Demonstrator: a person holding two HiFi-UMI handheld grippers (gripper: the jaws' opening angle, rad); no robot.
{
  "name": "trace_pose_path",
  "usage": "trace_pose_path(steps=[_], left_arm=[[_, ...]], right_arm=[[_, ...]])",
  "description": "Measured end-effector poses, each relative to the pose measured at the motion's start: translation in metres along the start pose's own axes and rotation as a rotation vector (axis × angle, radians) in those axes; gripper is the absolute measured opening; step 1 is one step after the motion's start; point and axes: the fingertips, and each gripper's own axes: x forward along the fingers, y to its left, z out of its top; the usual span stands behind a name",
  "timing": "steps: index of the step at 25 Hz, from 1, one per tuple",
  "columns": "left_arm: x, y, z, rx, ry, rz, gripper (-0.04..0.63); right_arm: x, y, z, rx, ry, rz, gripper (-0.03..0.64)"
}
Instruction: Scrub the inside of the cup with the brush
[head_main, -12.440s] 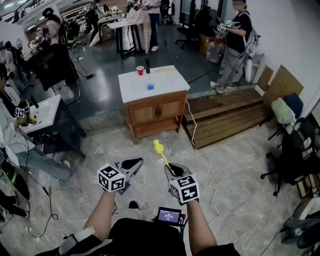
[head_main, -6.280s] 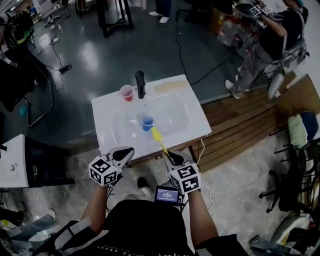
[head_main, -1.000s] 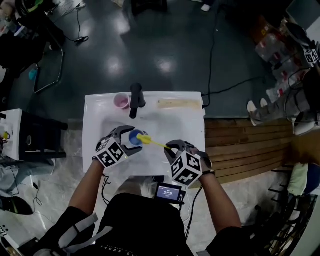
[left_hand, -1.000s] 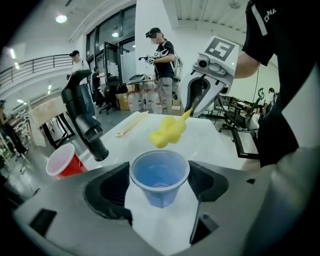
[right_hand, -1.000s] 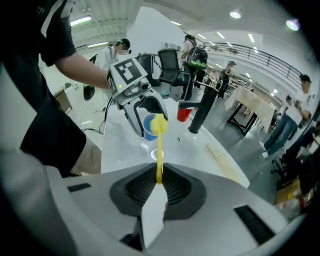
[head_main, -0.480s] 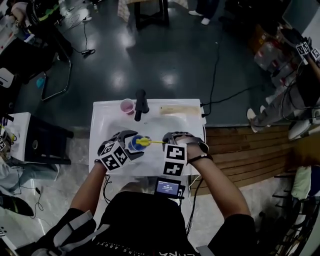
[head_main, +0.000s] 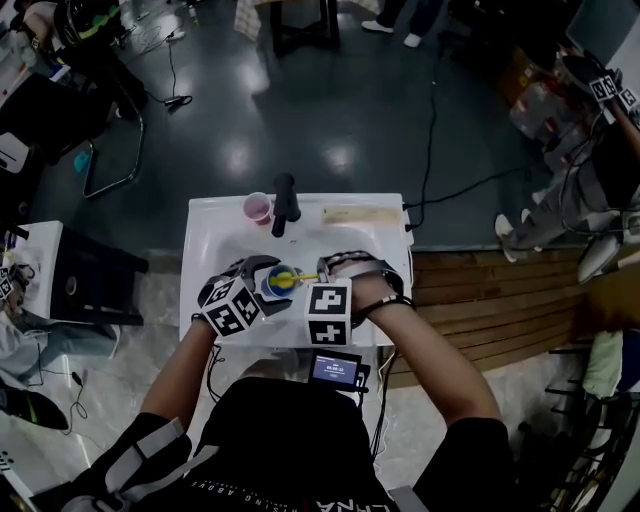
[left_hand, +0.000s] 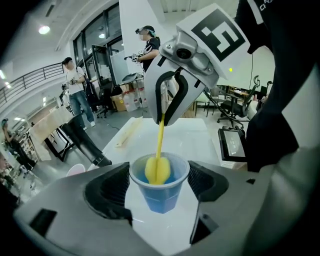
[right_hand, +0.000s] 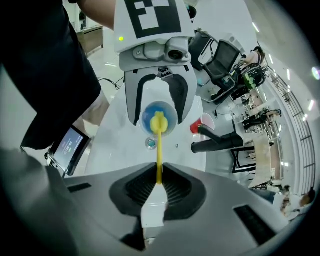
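Observation:
A blue plastic cup (left_hand: 160, 187) sits between the jaws of my left gripper (left_hand: 159, 186), which is shut on it above the white sink (head_main: 345, 240). My right gripper (right_hand: 159, 186) is shut on the thin yellow handle of the brush (right_hand: 159, 150). The brush's yellow foam head (left_hand: 157, 169) is inside the cup's mouth. In the head view the cup (head_main: 272, 283) is held over the basin by the left gripper (head_main: 258, 290), and the right gripper (head_main: 335, 275) holds the brush (head_main: 297, 278) level, pointing left into it.
A black faucet (head_main: 284, 200) stands at the sink's far edge with a pink cup (head_main: 257, 207) to its left. A drain (right_hand: 150, 143) lies in the basin. A small screen (head_main: 334, 369) hangs at my waist. Wooden decking (head_main: 480, 295) is to the right; people stand further off.
My right gripper has moved left toward the cup, pushing the brush head further into it. The left gripper still holds the cup over the basin, barely shifted.

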Motion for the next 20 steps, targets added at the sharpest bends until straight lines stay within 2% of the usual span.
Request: trace_pose_path(steps=[8,14,20], left_arm=[[0.0,-0.001,0.002,0.008,0.003,-0.014,0.365],[0.002,-0.002,-0.007,0.011,0.024,-0.023,0.365],[0.004,-0.003,-0.018,0.005,0.043,-0.027,0.362]], right_arm=[[0.013,0.011,0.014,-0.045,0.011,0.033,0.041],[0.018,0.023,0.032,-0.028,-0.036,0.06,0.041],[0.014,0.021,0.043,-0.002,-0.072,0.045,0.041]])
